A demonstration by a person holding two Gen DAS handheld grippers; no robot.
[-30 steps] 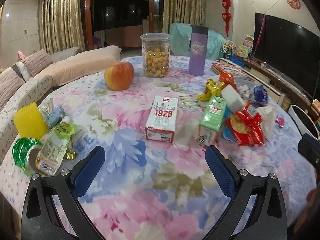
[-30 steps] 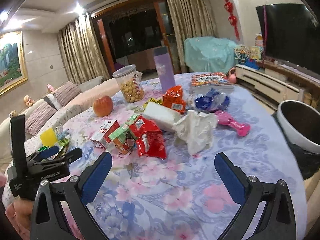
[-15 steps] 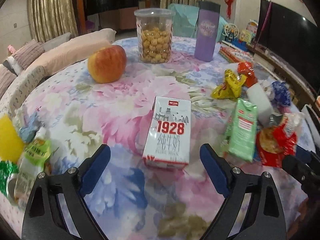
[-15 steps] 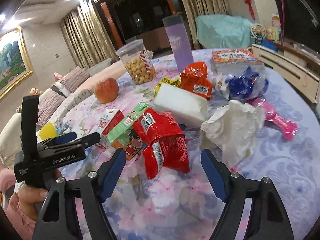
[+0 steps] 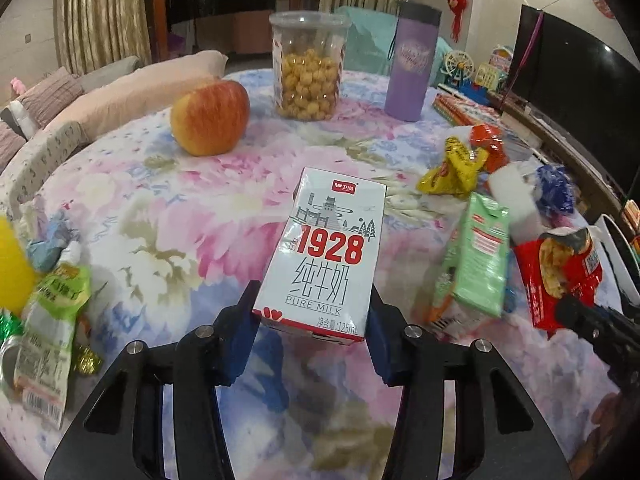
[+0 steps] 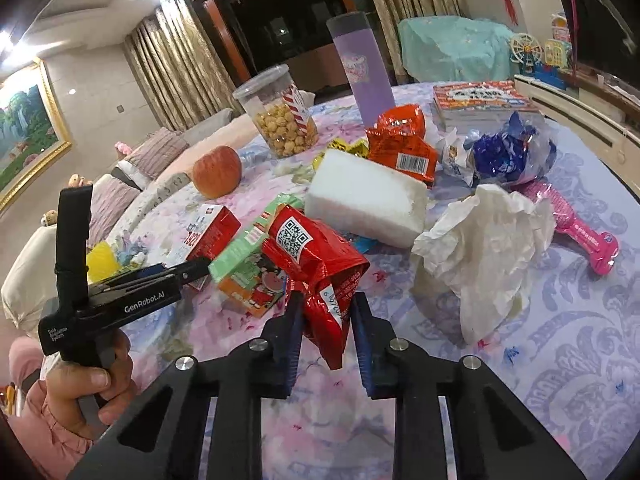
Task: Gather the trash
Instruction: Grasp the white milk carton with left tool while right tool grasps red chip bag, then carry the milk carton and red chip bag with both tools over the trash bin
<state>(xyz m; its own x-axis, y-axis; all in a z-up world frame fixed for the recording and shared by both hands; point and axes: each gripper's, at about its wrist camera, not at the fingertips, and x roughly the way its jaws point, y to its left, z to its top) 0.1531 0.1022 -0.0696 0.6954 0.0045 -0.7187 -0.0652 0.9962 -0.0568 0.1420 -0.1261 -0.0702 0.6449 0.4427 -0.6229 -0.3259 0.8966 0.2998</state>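
Between the blue pads of the left tool sits the near end of a white rectangular milk carton printed "1928" in red, both pads pressed against its sides, the carton lying flat on the counter with its floral pink-and-blue cloth. At 2 o'clock from that carton lies a pale green cardboard drink box, and past it at 3 o'clock a crinkled red snack wrapper. At 11 o'clock stands a red-and-yellow apple, at 12 o'clock a clear plastic jar of round yellow snacks, and at 1 o'clock a tall purple tumbler with a dark lid. At 9 o'clock, near the counter's edge, lies a green-and-white plastic pouch. On the other side, the right tool has its pads closed on the lower edge of the red wrapper with a QR code. At 2 o'clock from it sits a crumpled white tissue, at 12 o'clock a white foam block, and at 1 o'clock an orange foil wrapper with a barcode.
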